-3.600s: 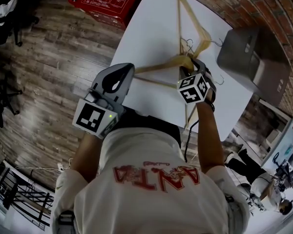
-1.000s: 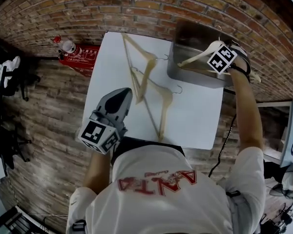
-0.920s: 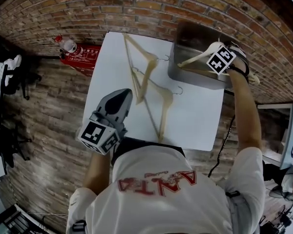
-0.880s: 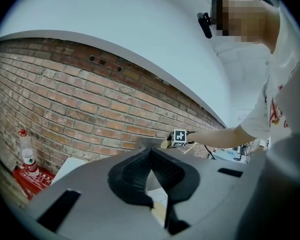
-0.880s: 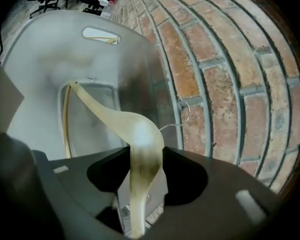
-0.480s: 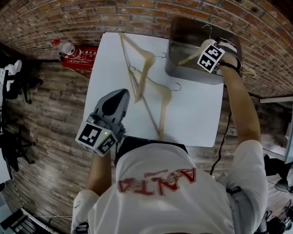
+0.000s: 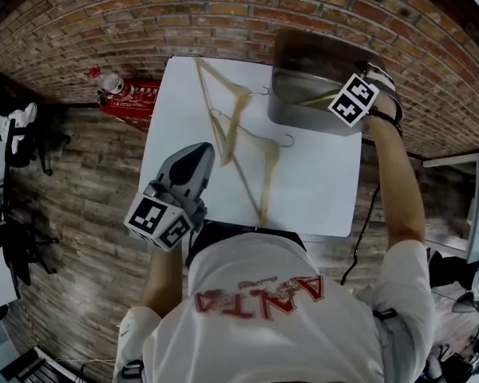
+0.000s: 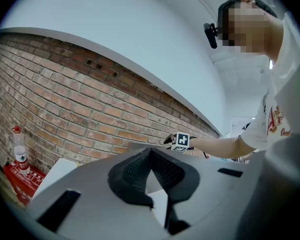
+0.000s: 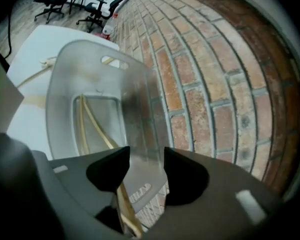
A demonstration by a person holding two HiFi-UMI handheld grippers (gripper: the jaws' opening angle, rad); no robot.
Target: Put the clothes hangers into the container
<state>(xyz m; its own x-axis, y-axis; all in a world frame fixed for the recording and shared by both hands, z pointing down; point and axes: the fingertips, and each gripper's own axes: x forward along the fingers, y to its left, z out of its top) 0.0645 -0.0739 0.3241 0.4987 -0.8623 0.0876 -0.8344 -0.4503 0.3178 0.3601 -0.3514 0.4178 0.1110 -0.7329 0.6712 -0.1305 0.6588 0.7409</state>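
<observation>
Just opening right gripper [image 9: 146, 156], hanger [image 9: 107, 137] end between jaws, long axis running down into container [image 9: 60, 99]; left gripper [image 8: 150, 153] clenched, empty. White table [image 7: 319, 190], brick wall [image 7: 223, 6], wood floor [image 7: 72, 214].

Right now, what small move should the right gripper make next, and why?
Probably draw the right gripper back: its jaws have just been opening, the pale wooden hanger between them lies loose in the grey rectangular container, and two hangers wait on the white table.
</observation>
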